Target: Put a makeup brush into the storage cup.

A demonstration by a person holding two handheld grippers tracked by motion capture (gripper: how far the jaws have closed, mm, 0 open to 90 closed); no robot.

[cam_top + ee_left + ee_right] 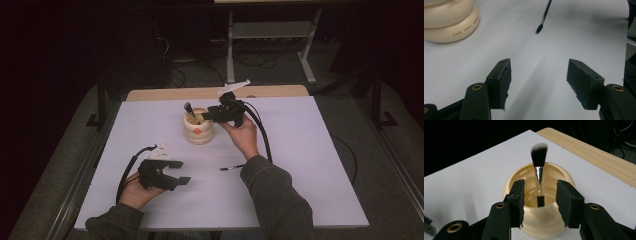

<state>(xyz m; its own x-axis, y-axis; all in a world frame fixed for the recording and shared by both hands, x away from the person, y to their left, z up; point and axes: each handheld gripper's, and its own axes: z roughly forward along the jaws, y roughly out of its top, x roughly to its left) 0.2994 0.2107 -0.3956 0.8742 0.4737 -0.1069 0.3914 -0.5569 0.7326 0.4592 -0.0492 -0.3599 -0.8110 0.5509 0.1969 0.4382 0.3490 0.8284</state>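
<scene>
A cream ribbed jar (198, 131) stands on the white table cover, upright. A makeup brush (189, 109) with a dark, white-tipped head stands in it, bristles up. In the right gripper view the brush (539, 157) rises between the jaws of my right gripper (540, 195), whose pads stand apart from its handle, above the jar (541, 220). From above, the right gripper (205, 116) sits at the jar's right rim. My left gripper (180, 171) rests low at the front left, open and with nothing in it. In its own view the left gripper (539, 80) faces the jar (449, 22).
A thin dark brush (231, 167) lies flat on the cover in front of the jar, seen also as the thin brush (544, 17). The wooden table edge (200, 93) runs along the far side. A person's sleeves come in from the bottom.
</scene>
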